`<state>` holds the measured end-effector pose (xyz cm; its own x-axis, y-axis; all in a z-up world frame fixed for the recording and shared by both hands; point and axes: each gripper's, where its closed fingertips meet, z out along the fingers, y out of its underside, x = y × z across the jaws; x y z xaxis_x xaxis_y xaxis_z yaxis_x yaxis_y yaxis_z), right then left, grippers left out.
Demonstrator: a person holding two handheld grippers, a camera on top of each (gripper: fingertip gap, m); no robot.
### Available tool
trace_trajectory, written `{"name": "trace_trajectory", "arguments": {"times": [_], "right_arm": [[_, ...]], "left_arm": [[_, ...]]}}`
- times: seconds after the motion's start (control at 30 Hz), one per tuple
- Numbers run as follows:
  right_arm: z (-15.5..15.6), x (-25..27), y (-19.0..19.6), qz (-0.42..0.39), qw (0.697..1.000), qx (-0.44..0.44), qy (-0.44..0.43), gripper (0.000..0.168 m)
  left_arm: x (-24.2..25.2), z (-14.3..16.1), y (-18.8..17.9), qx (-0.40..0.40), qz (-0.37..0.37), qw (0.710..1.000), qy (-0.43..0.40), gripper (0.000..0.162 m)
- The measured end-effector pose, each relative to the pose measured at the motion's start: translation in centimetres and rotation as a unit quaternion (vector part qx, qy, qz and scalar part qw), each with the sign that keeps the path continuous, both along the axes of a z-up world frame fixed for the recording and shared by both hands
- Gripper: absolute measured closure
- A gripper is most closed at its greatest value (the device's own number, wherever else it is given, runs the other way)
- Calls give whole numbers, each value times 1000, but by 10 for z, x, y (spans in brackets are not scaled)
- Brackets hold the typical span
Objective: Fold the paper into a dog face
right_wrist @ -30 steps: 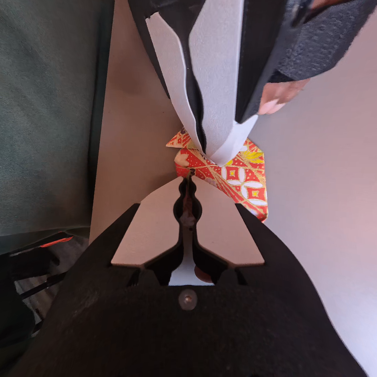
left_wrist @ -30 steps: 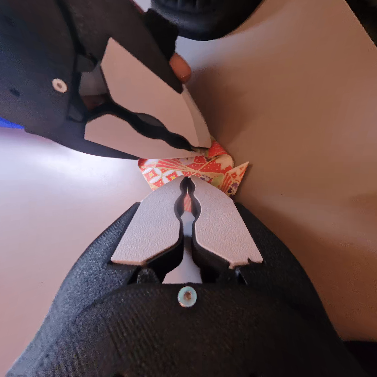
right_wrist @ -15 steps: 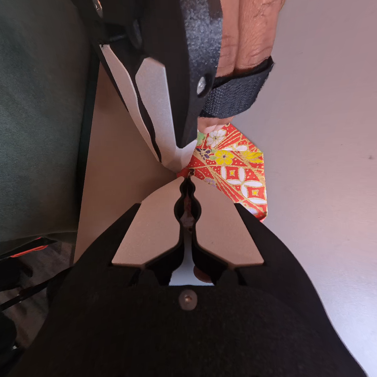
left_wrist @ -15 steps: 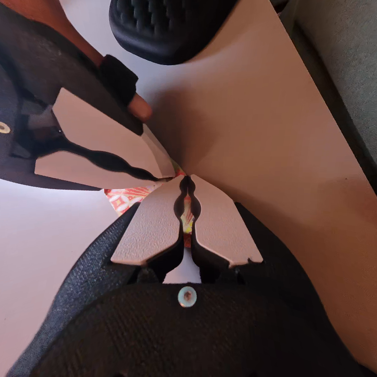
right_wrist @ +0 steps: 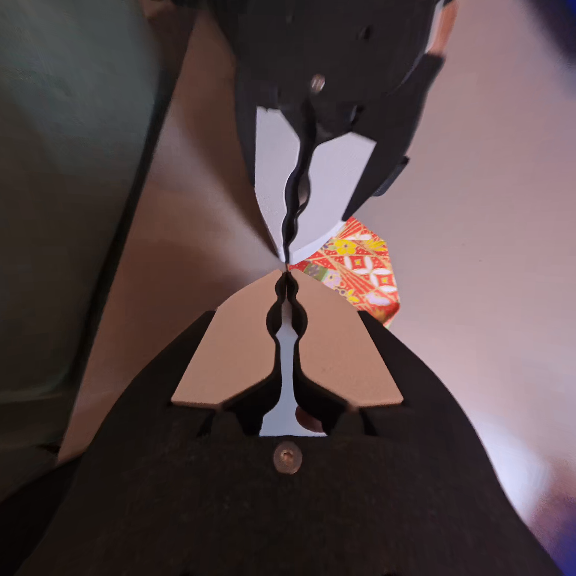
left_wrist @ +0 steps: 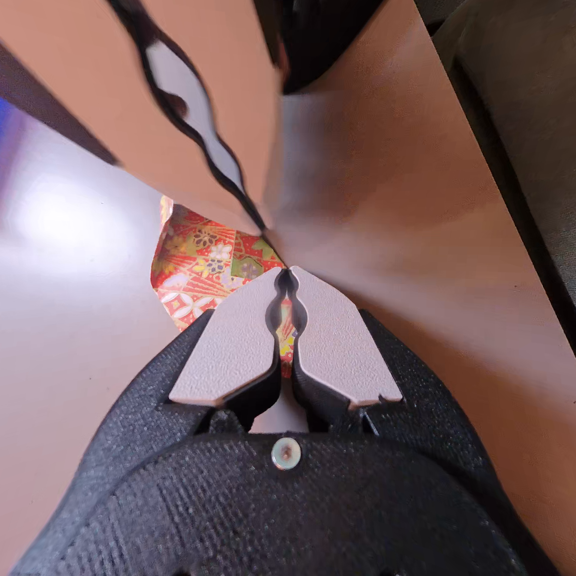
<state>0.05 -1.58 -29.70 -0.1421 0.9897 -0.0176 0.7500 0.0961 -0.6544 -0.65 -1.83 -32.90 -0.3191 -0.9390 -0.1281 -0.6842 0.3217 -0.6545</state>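
On the pale table point(left_wrist: 389, 193), both closed grippers, left gripper point(left_wrist: 286, 270) and right gripper point(right_wrist: 286, 271), tip to tip, neither visibly gripping the patterned red paper point(left_wrist: 202, 268)

Smooth pale tabletop point(left_wrist: 405, 193), glossy w/ glare. Dark grey-green fabric surface point(right_wrist: 62, 187) beyond tabletop edge.
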Motion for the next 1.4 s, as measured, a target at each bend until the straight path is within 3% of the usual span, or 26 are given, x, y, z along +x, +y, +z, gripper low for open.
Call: {"name": "trace_trajectory", "arguments": {"times": [0.17, 0.6, 1.13, 1.4], "right_arm": [[-30, -7, 2, -52, 998, 15, -13, 168], [-32, 4, 5, -84, 992, -64, -64, 168], [-33, 27, 13, -76, 993, -23, -91, 168], [-33, 30, 14, -87, 994, -8, -65, 168]], "left_arm": [[0, 0, 0, 4, 1, 1000, -1, 162], [-1, 0, 1, -3, 17, 1000, 15, 161], [-1, 0, 0, -9, 20, 1000, 14, 161], [-1, 0, 0, 0, 16, 1000, 13, 161]]}}
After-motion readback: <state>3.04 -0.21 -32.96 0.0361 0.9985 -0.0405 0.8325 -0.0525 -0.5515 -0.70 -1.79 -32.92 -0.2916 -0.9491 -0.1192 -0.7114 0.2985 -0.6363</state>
